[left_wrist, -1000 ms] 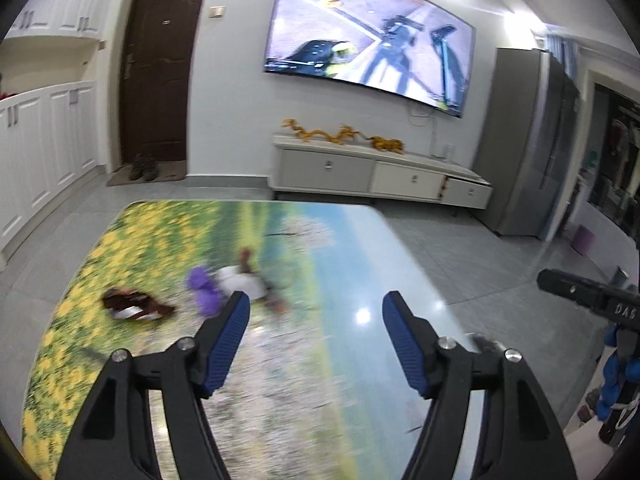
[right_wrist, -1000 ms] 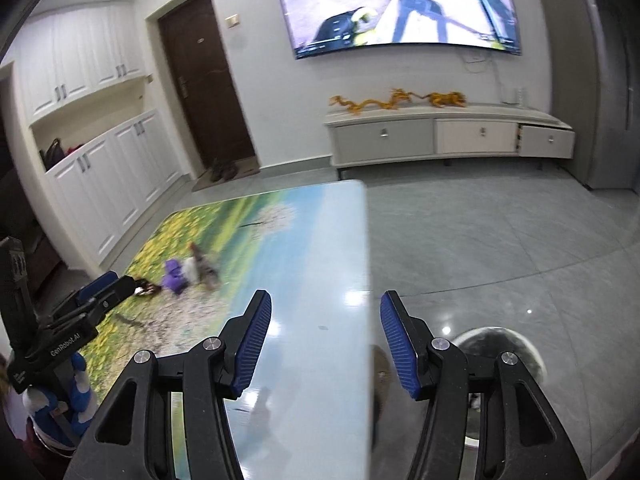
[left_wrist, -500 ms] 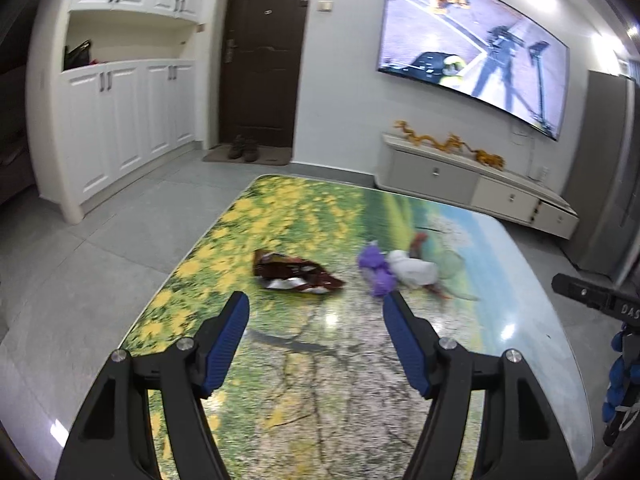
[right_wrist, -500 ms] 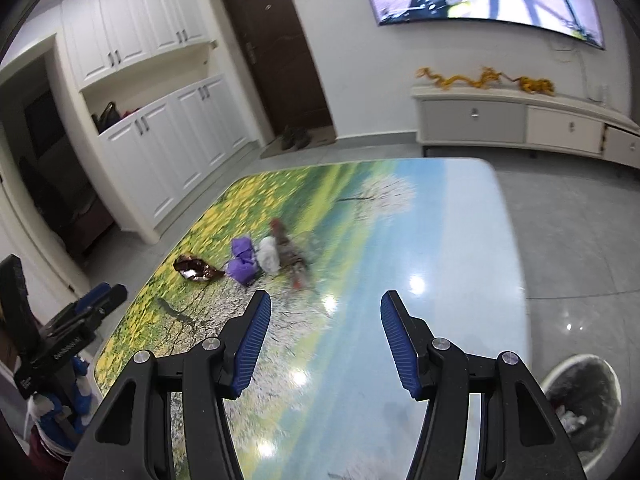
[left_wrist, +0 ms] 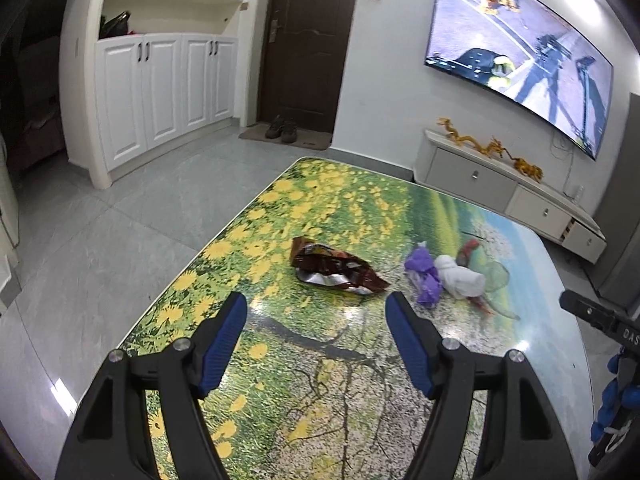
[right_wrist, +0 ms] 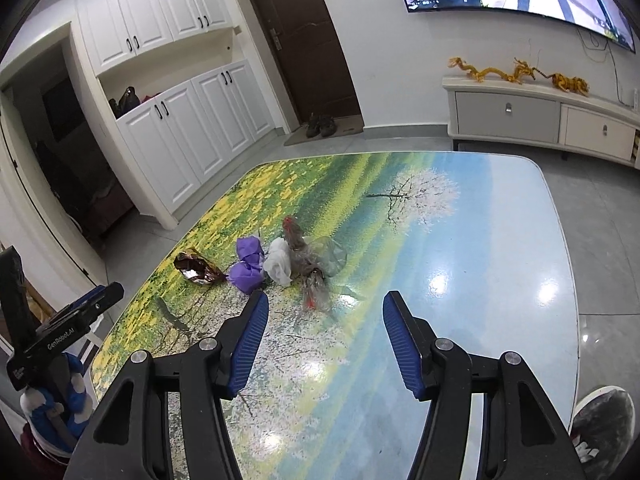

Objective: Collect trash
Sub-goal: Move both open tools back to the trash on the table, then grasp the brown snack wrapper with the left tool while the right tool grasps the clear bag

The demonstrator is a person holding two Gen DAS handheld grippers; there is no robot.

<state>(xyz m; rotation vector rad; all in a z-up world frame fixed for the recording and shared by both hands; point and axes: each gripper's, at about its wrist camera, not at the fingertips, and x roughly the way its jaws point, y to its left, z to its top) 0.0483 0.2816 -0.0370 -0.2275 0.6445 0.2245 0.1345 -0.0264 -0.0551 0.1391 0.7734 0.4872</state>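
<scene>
On the glossy printed table [left_wrist: 248,240] the trash lies in a loose row. Farthest left is a crumpled brown foil wrapper [left_wrist: 336,270], and the left gripper [left_wrist: 316,322] hangs just short of it with jaws spread and nothing between them. That foil looks thin and flat against a slick top, so I judge the fingers could skate over it or push it toward the near left edge instead of pinching it.

Next comes a purple bag [right_wrist: 248,266], touching a white wad [right_wrist: 279,265], then clear crinkled plastic with red print [right_wrist: 316,276]. The right gripper [right_wrist: 322,322] points at this cluster, likewise spread and empty. Because these pieces touch, a grasp on one may drag or scatter its neighbours, and the clear film may slip out of the pads.

A bin [right_wrist: 604,420] shows at the lower right, beside the table; light scraps could miss it when let go.

Readable writing: "GenRobot.AI" on the left gripper's body in the right wrist view, and "DAS" on the other. The wrapper's print is illegible.
</scene>
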